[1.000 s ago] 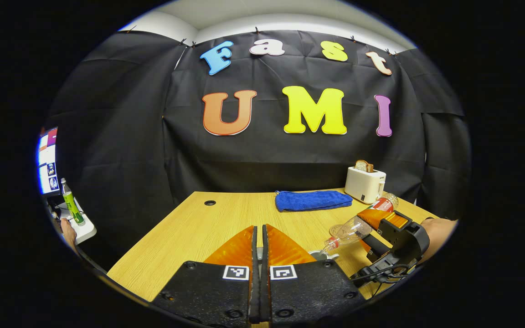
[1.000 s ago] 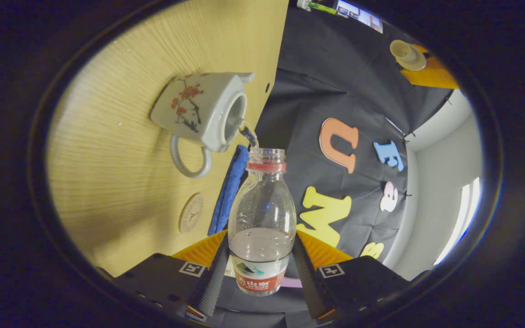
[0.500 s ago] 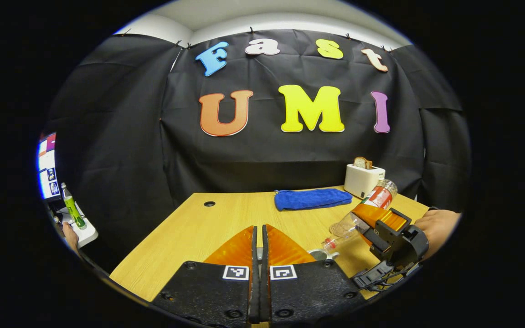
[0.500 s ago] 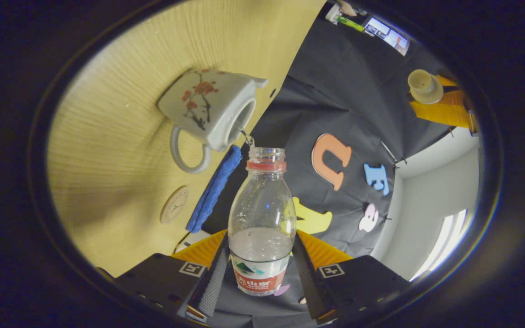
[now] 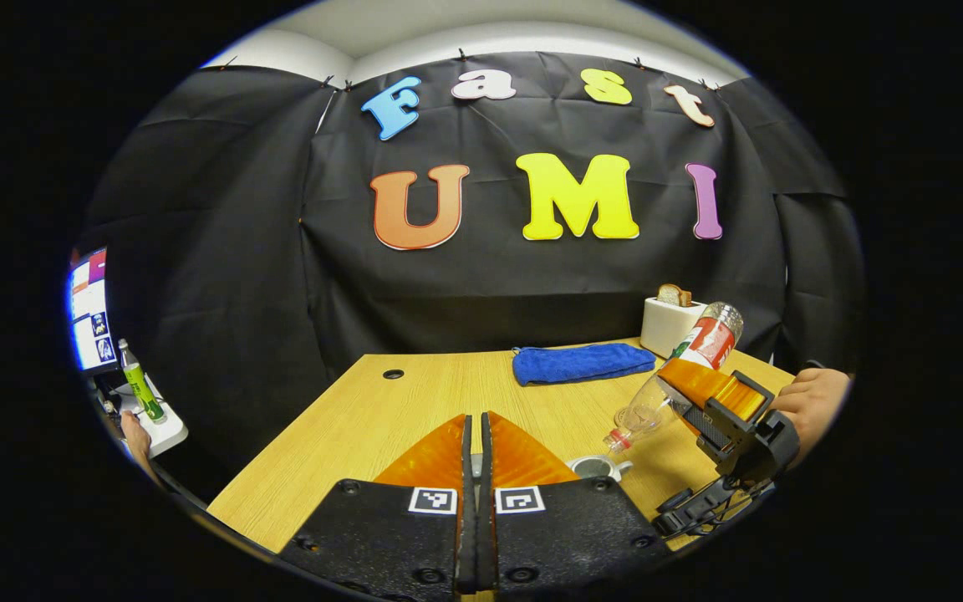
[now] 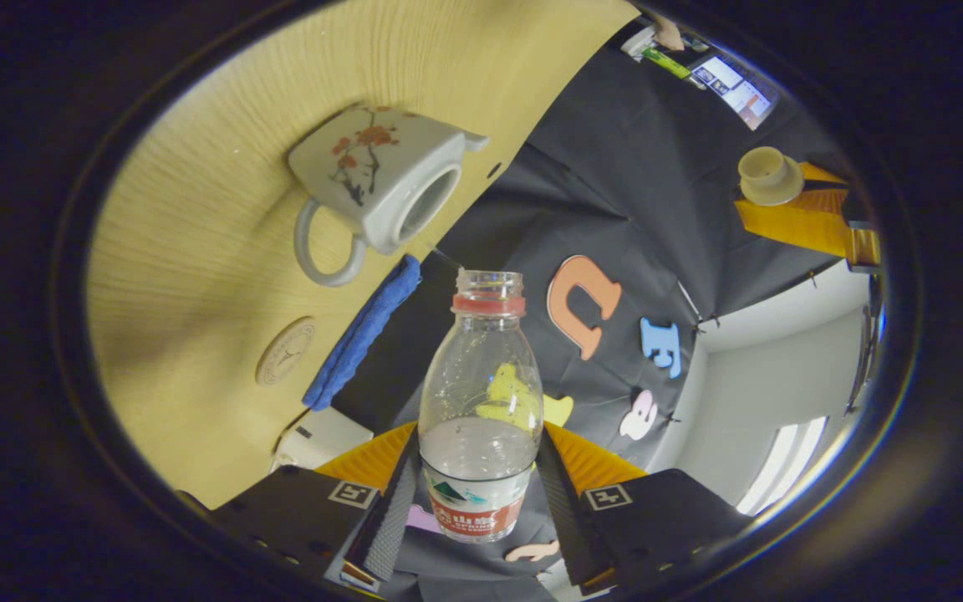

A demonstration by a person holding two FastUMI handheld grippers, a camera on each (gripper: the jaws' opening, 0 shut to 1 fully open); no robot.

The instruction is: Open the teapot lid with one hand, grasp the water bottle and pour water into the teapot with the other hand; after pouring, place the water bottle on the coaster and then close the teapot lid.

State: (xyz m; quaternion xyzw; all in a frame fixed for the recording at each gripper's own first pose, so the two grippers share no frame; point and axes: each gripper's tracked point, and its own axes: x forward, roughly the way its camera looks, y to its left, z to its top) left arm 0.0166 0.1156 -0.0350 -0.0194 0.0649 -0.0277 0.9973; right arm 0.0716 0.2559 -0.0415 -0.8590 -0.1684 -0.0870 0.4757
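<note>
Bare table (image 5: 415, 401) left of teapot (image 5: 594, 466)

Table (image 5: 348, 418): teapot (image 5: 592, 466) at near right; towel (image 5: 582, 363) behind it toward the wall; toaster (image 5: 670, 324) right of towel, bread slice (image 5: 674, 294) in its slot; coaster (image 6: 285, 351) beside towel.

1 teapot (image 6: 381, 180), 1 lid (image 6: 769, 176), 1 water bottle (image 6: 480, 410), 1 coaster (image 6: 285, 351), 1 towel (image 5: 582, 364), 1 toaster (image 5: 667, 326)
</note>
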